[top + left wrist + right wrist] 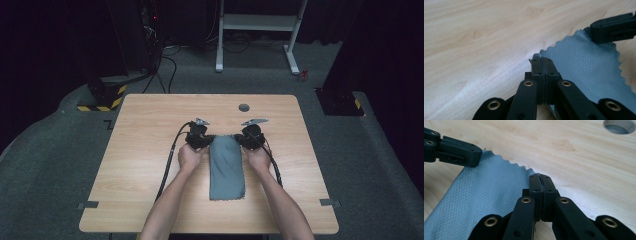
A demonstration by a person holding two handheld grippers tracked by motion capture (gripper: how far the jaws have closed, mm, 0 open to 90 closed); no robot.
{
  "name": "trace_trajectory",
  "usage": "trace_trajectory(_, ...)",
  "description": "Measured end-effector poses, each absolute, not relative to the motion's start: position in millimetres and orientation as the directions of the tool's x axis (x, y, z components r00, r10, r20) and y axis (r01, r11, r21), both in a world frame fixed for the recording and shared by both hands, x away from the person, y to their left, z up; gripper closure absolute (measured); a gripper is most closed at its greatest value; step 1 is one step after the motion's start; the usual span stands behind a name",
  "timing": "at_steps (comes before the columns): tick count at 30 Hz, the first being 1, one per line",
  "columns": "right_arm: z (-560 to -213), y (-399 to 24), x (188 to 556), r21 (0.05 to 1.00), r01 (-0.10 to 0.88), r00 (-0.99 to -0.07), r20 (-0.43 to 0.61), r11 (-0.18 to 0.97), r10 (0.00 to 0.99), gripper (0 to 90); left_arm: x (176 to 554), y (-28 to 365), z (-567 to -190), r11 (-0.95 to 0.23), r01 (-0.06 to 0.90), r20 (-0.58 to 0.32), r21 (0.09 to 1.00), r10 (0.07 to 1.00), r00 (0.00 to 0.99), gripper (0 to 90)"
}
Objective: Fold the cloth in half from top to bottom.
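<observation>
A grey-blue cloth (226,170) with zigzag edges lies as a long strip on the wooden table (145,150), running from near the middle toward the front edge. My left gripper (212,140) is shut on its far left corner, with the pads pinching the fabric edge (542,59). My right gripper (240,140) is shut on the far right corner (540,176). In the left gripper view the cloth (584,65) stretches across to the right gripper (592,31). In the right gripper view the cloth (486,195) runs over to the left gripper (477,156).
A round cable hole (244,107) (619,125) sits in the table beyond the grippers. On the carpet behind stand a white desk frame (257,22) and dark stands with striped bases (102,95). Cables trail from both grippers toward the front edge.
</observation>
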State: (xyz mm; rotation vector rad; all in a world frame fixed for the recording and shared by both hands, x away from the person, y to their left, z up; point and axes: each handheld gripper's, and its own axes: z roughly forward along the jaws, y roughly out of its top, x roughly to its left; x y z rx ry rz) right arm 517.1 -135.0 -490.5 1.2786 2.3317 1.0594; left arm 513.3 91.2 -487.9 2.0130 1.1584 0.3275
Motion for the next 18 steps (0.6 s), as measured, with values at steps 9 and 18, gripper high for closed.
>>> trace_trajectory(9, -463.3, -143.7, 525.8, 0.745, 0.599, -0.551, 0.118, 0.293, 0.826, 89.4, 522.7, 87.1, -462.0, -0.297, 0.576, -0.108, 0.761, 0.818, 0.565, 89.6)
trace_trajectory(18, -468.5, -147.4, 516.2, 0.754, 0.584, -0.577, 0.125, 0.301, 0.807, 89.3, 510.4, 90.2, -472.6, -0.309, 0.580, -0.134, 0.754, 0.792, 0.596, 89.3)
